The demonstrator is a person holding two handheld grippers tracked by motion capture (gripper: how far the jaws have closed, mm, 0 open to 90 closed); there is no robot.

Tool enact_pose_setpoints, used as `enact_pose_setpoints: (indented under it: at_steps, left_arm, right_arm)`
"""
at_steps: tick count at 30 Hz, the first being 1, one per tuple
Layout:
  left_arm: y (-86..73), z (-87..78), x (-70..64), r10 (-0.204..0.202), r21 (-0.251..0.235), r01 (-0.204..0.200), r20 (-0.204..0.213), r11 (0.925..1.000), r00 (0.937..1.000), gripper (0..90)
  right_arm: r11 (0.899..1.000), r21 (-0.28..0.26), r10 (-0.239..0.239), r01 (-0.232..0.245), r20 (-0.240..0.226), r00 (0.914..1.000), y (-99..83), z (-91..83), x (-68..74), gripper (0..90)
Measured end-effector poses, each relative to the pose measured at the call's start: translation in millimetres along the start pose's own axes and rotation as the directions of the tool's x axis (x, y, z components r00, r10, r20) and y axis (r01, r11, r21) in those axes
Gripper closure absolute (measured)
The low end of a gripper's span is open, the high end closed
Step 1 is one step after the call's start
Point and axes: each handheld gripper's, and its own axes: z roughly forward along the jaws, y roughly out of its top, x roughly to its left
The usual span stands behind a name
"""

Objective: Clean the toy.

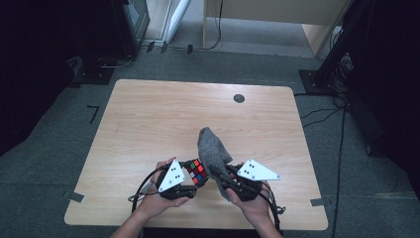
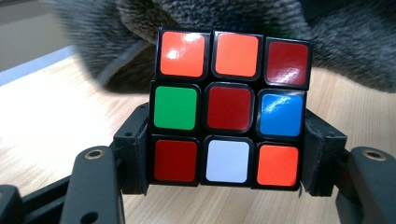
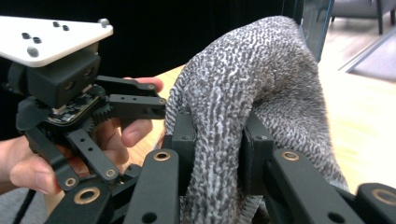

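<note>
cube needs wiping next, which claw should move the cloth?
Right. The right claw is already clamped on the grey cloth, which hangs just behind the cube. The left claw is pinching the cube by its sides, so it probably should just hold it steady.

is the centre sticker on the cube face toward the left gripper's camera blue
No, the centre sticker of the cube is dark red; the blue one sits to its right.

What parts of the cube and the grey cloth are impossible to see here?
- Puzzle cube: in the left gripper view one face shows; its sides sit behind the jaws.
- Grey cloth: in the right gripper view its lower end runs off the bottom edge.
- Cube in the high view: too small to read its colours.
</note>
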Motion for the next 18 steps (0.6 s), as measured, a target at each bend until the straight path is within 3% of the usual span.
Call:
enact_pose_setpoints:
  at_steps: [4,6,9,11,14,18]
  left_arm:
    - [0.9,-4.3,1.7,0.002,-0.018,-0.003,-0.01,0.9998,0.9999,34.2]
    - [1.8,-7.9,4.8,-0.025,-0.053,0.025,0.002,0.9983,0.9997,34.2]
    - [3.8,-14.5,11.6,-0.073,-0.109,0.075,0.02,0.9912,0.9971,34.3]
    - [3.4,-17.2,16.5,-0.111,-0.129,0.116,0.041,0.9849,0.993,34.3]
    - [2.6,-20.2,21.2,-0.148,-0.15,0.156,0.065,0.9763,0.9869,34.3]
    - [4.1,-25.2,26.3,-0.192,-0.186,0.206,0.091,0.9608,0.9772,34.3]
  right_arm:
    - [1.0,0.009,0.004,-0.004,0.008,1.0,-3.3,0.8,-8.4,73.4]
    - [0.999,0.031,0.019,-0.02,0.051,0.9985,-8.3,1.3,-18.9,73.6]
    - [0.996,0.031,0.077,-0.079,0.055,0.9955,-13.3,-1.0,-30.7,73.7]
    - [0.995,0.022,0.092,-0.093,0.025,0.9954,-14.3,-0.8,-31.5,73.6]
    - [0.996,0.024,0.091,-0.089,-0.069,0.9935,-16.0,4.3,-26.5,73.5]
    - [0.993,0.083,0.094,-0.083,-0.143,0.9852,-24.6,14.4,-22.8,73.4]
